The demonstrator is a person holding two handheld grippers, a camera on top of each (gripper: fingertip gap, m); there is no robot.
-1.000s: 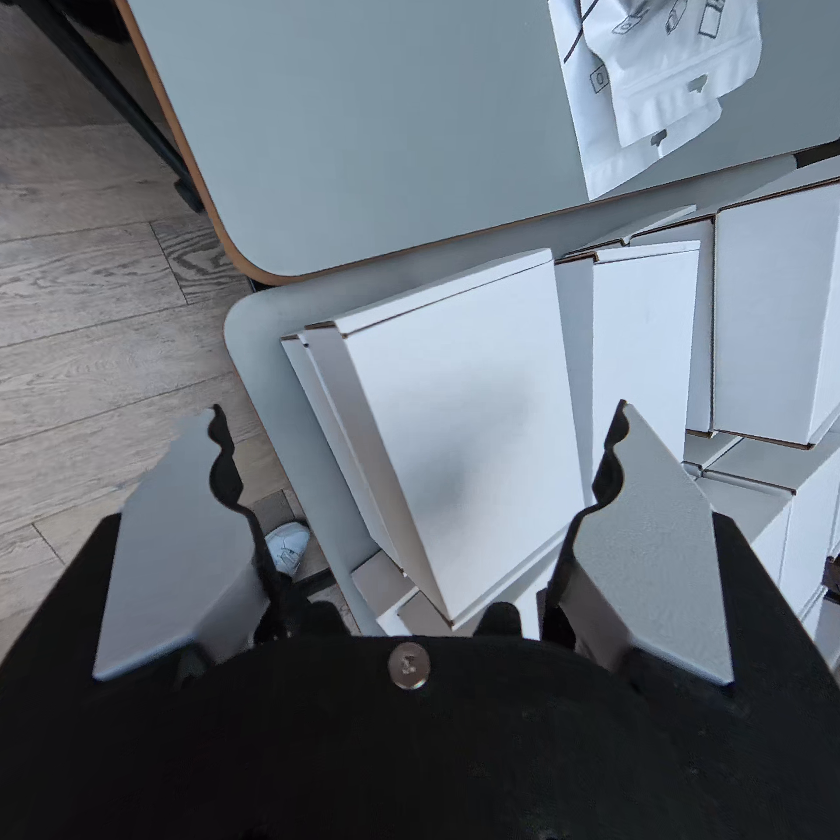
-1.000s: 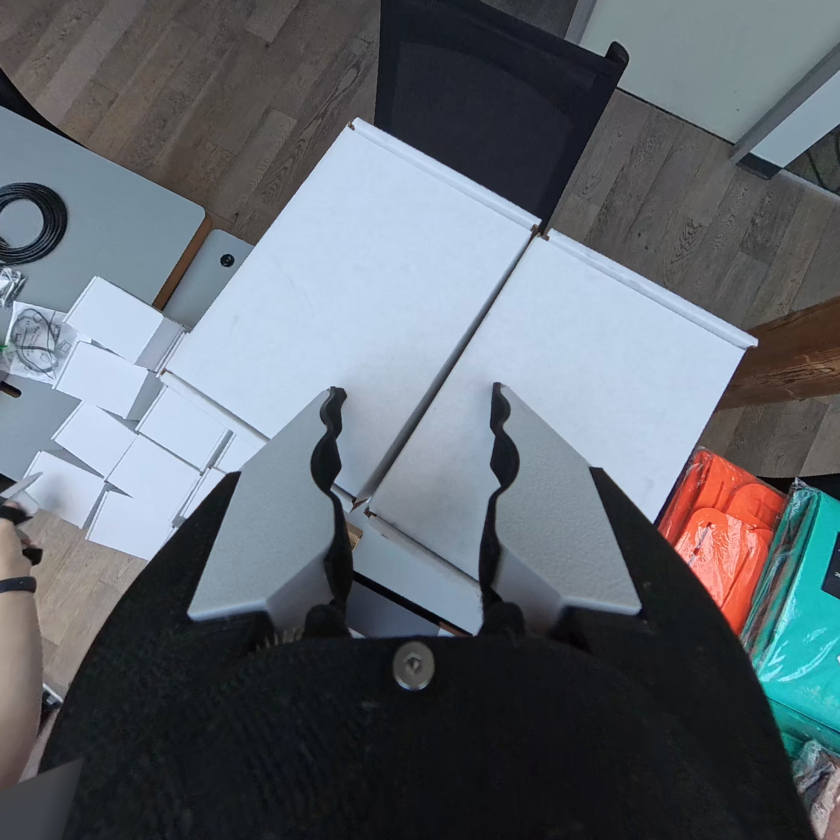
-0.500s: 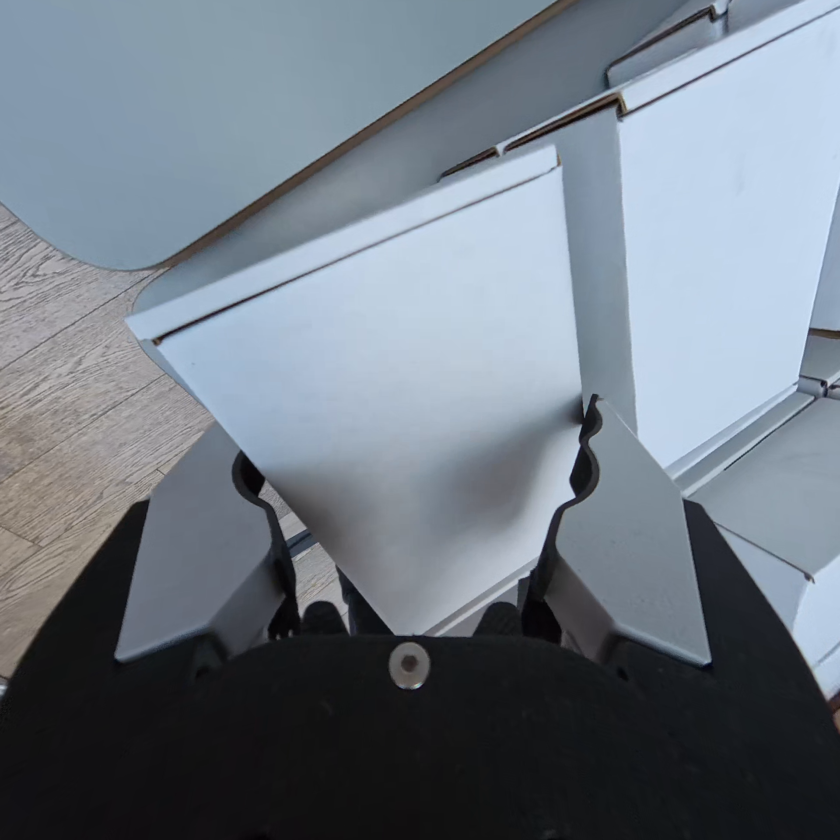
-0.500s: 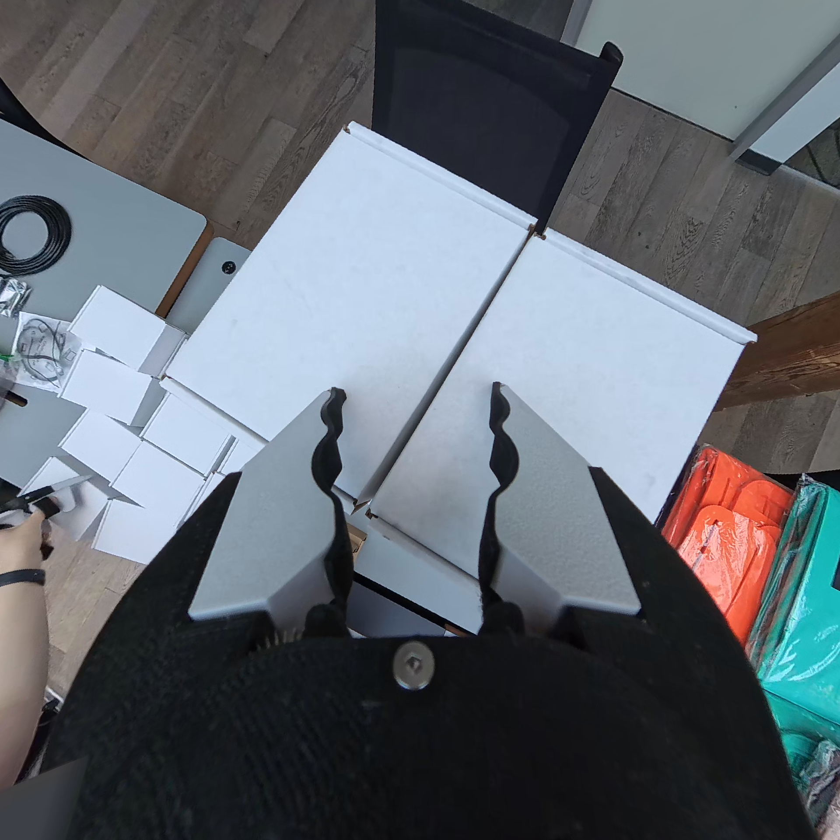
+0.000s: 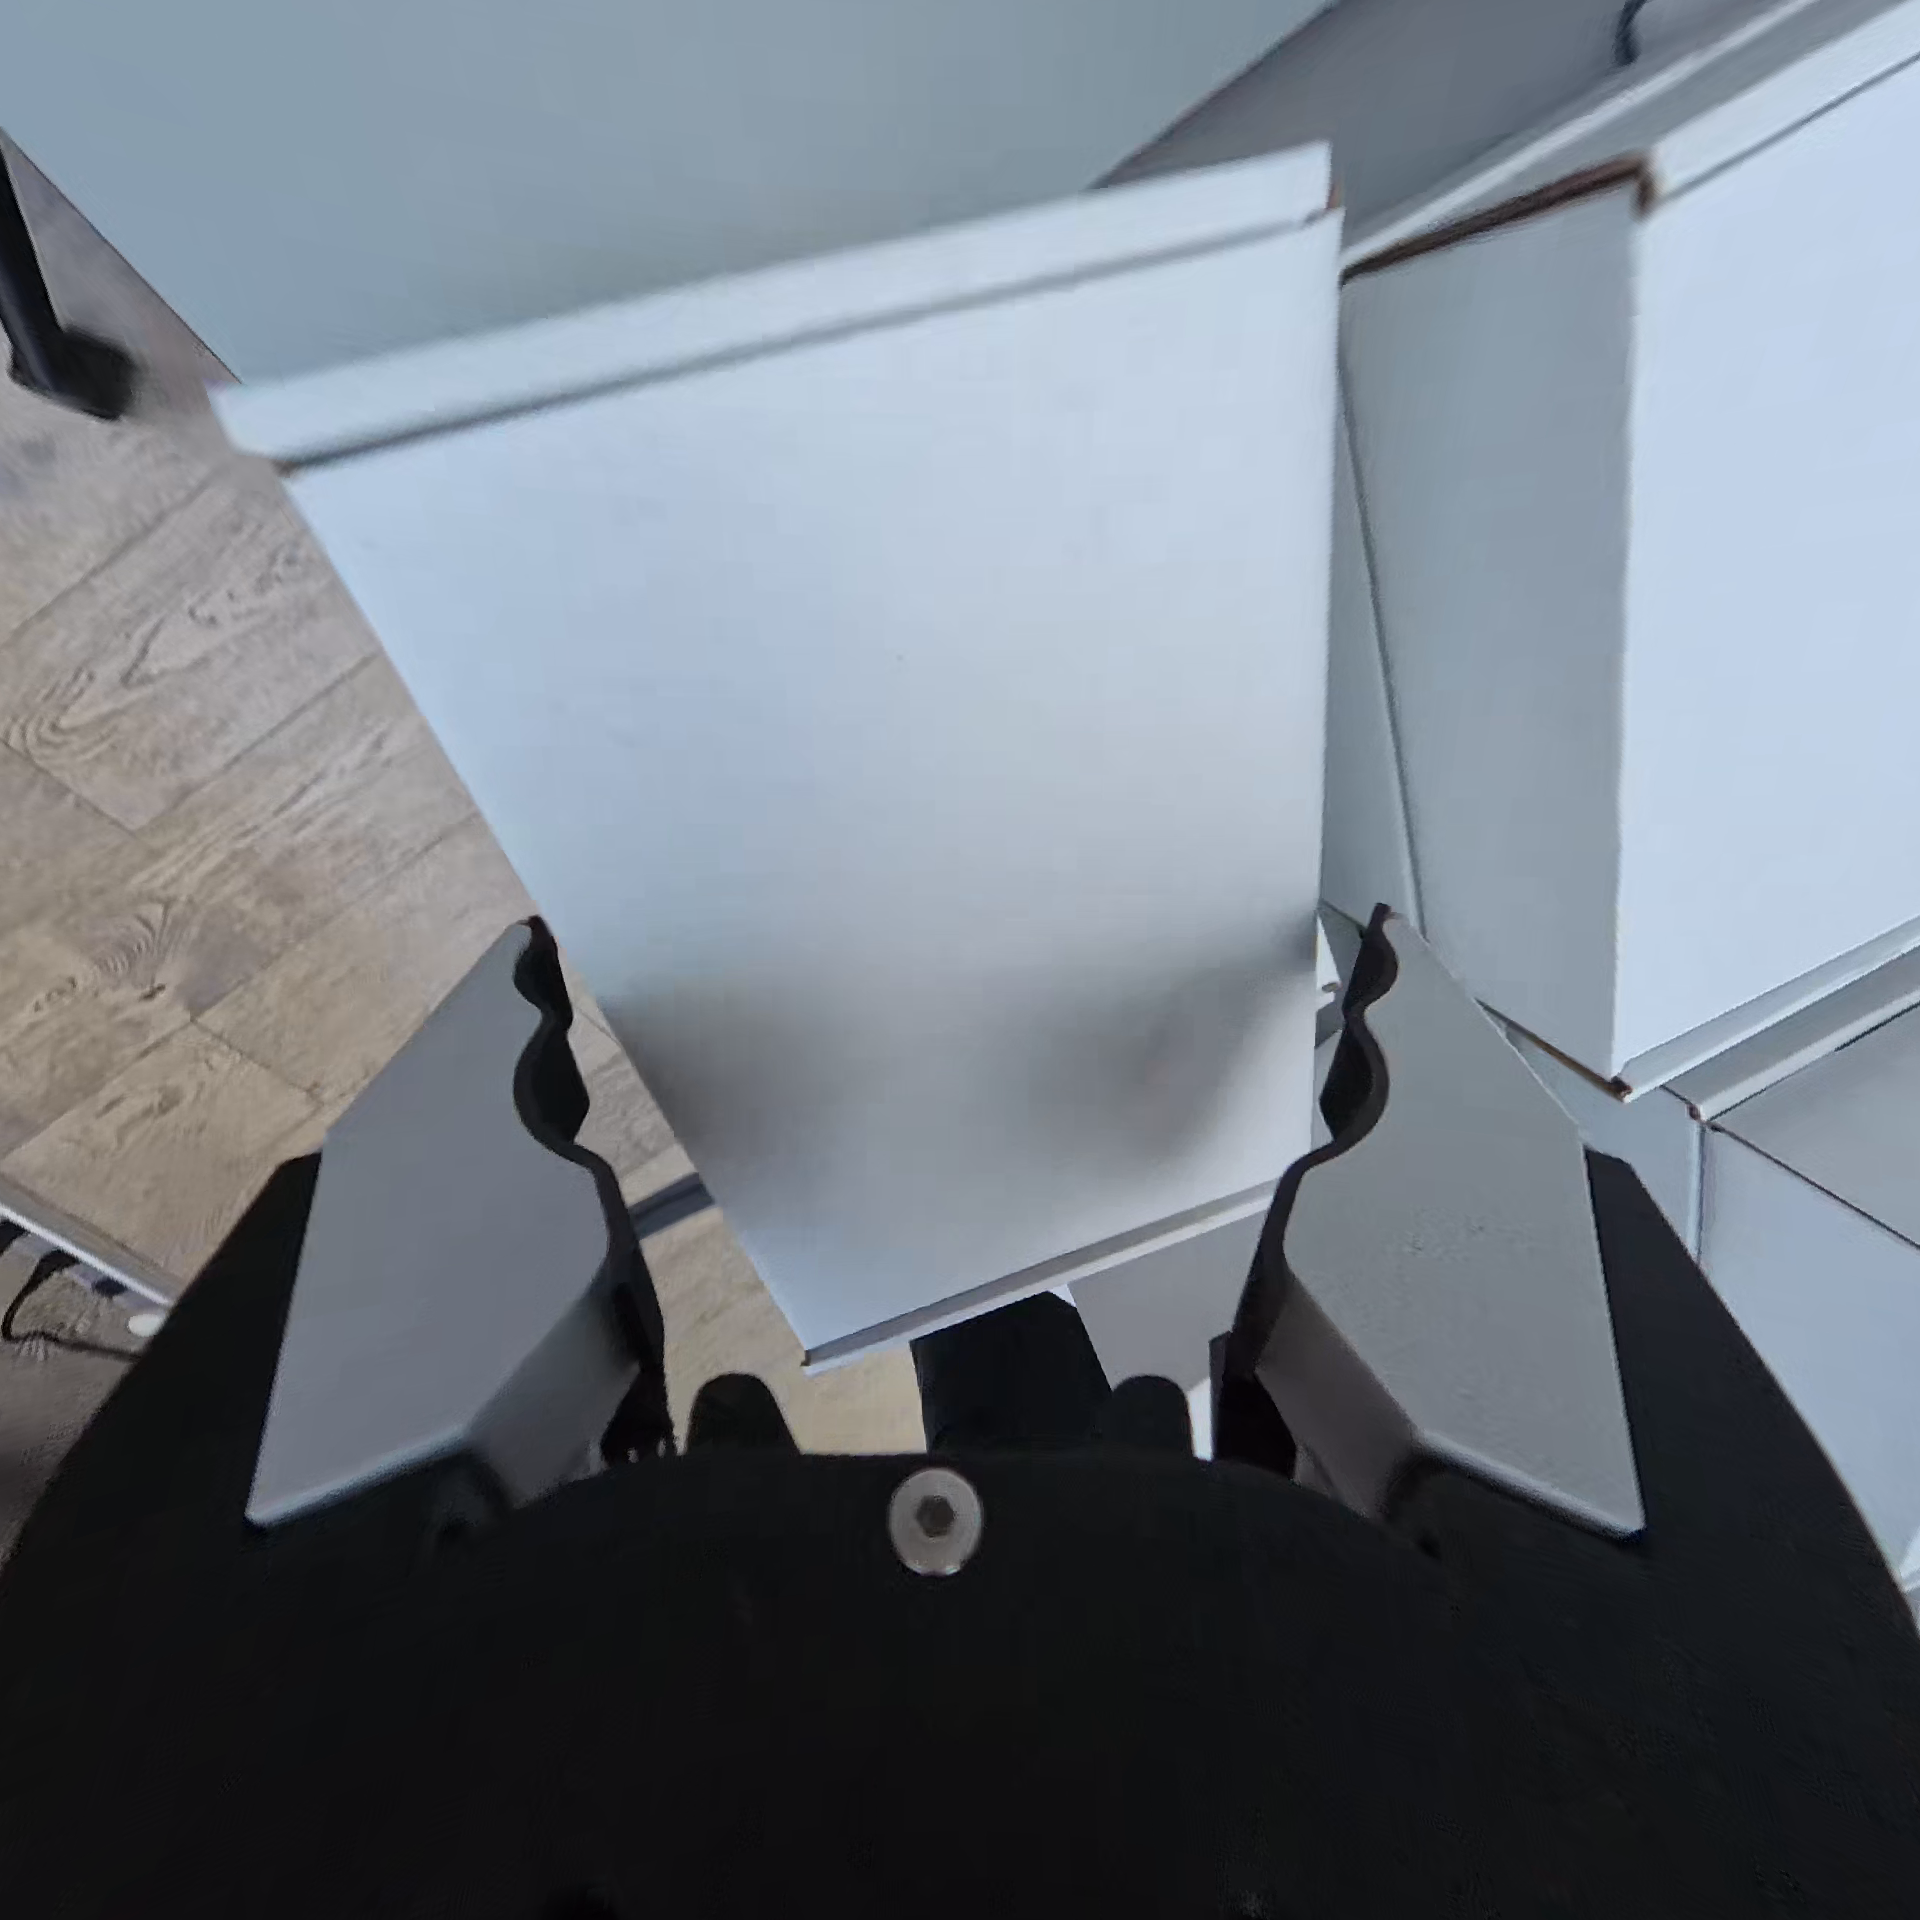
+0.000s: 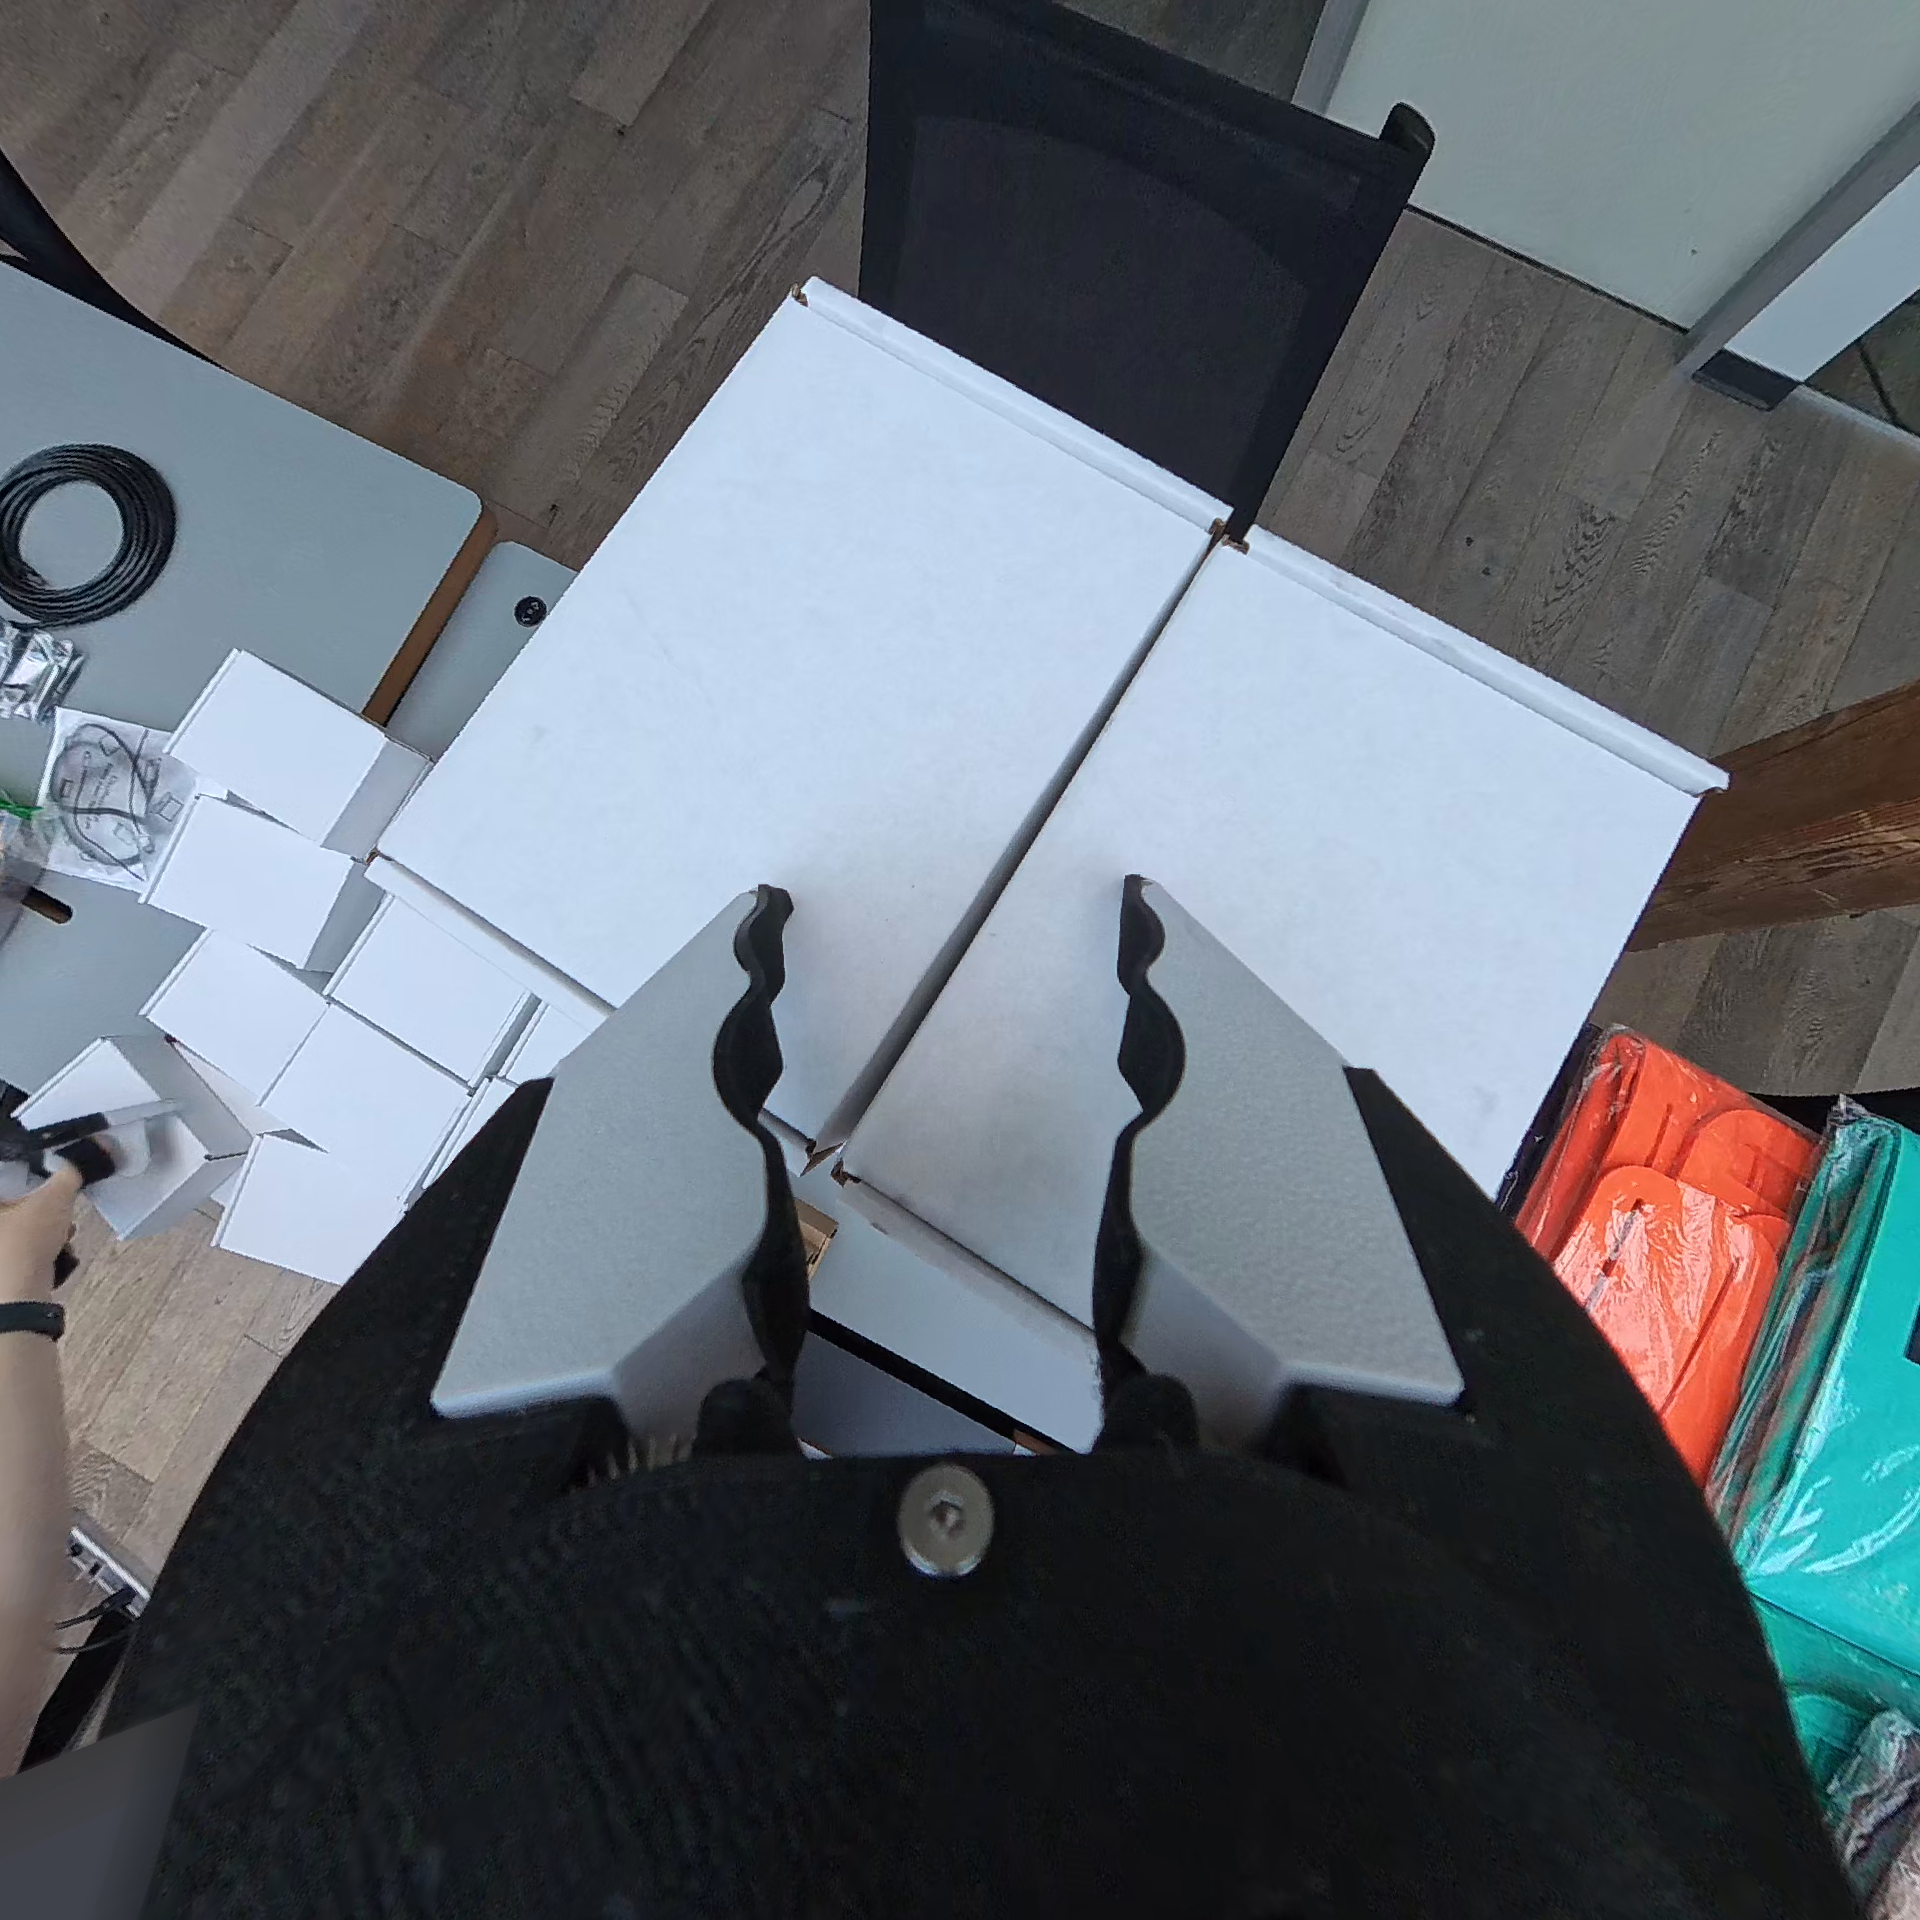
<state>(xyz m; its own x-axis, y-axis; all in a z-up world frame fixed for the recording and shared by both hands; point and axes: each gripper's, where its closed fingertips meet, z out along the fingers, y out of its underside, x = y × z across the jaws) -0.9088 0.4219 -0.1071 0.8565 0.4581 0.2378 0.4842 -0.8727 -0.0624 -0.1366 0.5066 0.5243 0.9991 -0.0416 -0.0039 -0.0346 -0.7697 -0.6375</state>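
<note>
My left gripper (image 5: pixel 956 920) has its jaws set wide around the lower part of a flat white cardboard box (image 5: pixel 883 675). The box is tilted, its right edge lies against my right finger (image 5: pixel 1455 1195), and it hangs partly over the wood floor. More white boxes (image 5: pixel 1714 571) stand just to its right. My right gripper (image 6: pixel 951 904) is open and empty, hovering above two large flat white boxes (image 6: pixel 810 675) lying side by side. In the right wrist view the left gripper (image 6: pixel 62 1138), held by a person's hand (image 6: pixel 31 1226), holds its small box at the far left.
A pile of small white boxes (image 6: pixel 343 1070) lies beside a grey table (image 6: pixel 291 540) with a coiled black cable (image 6: pixel 73 530). A black chair (image 6: pixel 1122 260) stands behind the large boxes. Orange packs (image 6: pixel 1662 1226) and teal packs (image 6: pixel 1849 1403) are at the right, by a wooden beam (image 6: pixel 1818 821).
My left gripper moved in around the leaning white box. The box now sits turned and away from the pile, over the floor. My right gripper has barely moved.
</note>
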